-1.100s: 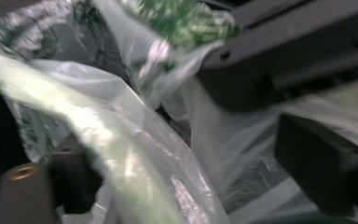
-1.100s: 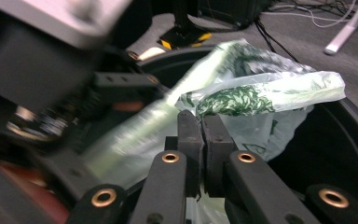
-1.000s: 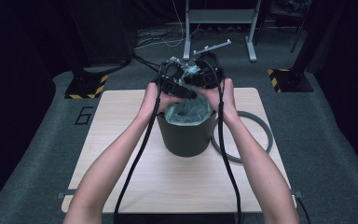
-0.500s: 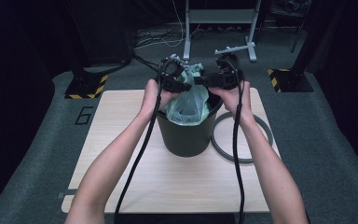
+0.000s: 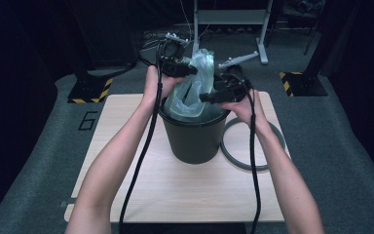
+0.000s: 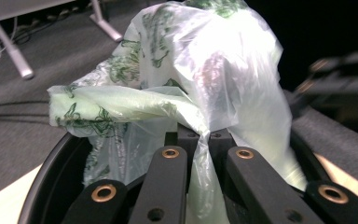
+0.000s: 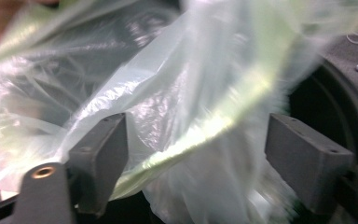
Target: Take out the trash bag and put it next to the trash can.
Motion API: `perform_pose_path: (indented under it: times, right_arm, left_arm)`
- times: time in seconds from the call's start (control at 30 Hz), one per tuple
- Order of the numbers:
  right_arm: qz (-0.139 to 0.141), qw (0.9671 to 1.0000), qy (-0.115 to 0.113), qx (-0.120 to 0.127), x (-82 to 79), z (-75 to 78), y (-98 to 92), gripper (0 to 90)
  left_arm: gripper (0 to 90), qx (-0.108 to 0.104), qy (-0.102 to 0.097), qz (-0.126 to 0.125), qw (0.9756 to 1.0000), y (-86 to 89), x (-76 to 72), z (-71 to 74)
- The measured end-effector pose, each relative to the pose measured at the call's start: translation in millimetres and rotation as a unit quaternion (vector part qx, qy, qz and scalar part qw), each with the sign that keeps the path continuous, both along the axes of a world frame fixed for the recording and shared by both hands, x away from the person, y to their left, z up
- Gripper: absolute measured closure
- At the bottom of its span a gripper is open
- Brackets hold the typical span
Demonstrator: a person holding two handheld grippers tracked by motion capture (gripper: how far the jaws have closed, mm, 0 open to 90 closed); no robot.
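The bin (image 5: 195, 139) stood near the middle of the table (image 5: 126, 190), toward its far edge, a dark round tub with ribbed walls that narrowed toward the base. Inside it sat a thin plastic bag (image 5: 192, 92), pale green, see-through and crinkled, printed with darker green marks; its upper part rose in a bunched peak well above the rim, while the rest lay slack within the tub. My left gripper (image 5: 187, 70) was above the far left of the rim with its jaws pressed together on a twisted fold of that bag, and in the left gripper view the film (image 6: 200, 154) ran down between the two black jaws and hung from them. My right gripper (image 5: 209, 97) was at the far right of the rim; its jaws had just been opening and stood wide apart, with loose, blurred film (image 7: 191, 121) between the pads, which did not press on it. Flat on the table, just beside the bin on the right, lay a grey ring (image 5: 233, 158), partly over the right edge.
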State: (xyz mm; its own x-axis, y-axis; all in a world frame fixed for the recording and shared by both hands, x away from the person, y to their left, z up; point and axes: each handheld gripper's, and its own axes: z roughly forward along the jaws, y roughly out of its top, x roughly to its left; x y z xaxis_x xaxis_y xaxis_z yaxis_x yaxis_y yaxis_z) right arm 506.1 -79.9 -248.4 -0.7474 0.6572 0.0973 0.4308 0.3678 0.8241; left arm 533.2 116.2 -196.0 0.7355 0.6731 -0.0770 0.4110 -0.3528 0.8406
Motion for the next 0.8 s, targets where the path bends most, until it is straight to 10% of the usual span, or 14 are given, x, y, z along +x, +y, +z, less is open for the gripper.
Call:
perform_pose_path:
  times: [0.27,0.53,0.7,0.8]
  right_arm:
    - [-0.041,0.9983,-0.042,0.003,9.2,-2.6,30.6,17.1]
    - [-0.072,0.9938,-0.07,0.049,9.8,-1.2,28.1,67.1]
    - [-0.083,0.9943,-0.053,0.041,11.9,-2.2,28.5,87.5]
    - [-0.09,0.9943,-0.039,0.042,14.1,-2.6,25.9,88.5]
  left_arm:
    - [88.4,-0.052,0.02,-0.063,0.9964,-11.2,-6.3,7.6]
    - [88.3,-0.114,0.052,-0.098,0.9873,-3.0,0.2,2.2]
    - [85.7,-0.103,0.036,-0.098,0.9892,-0.2,-0.8,0.4]
    - [67.5,-0.078,0.024,-0.085,0.993,2.7,-2.4,-0.4]
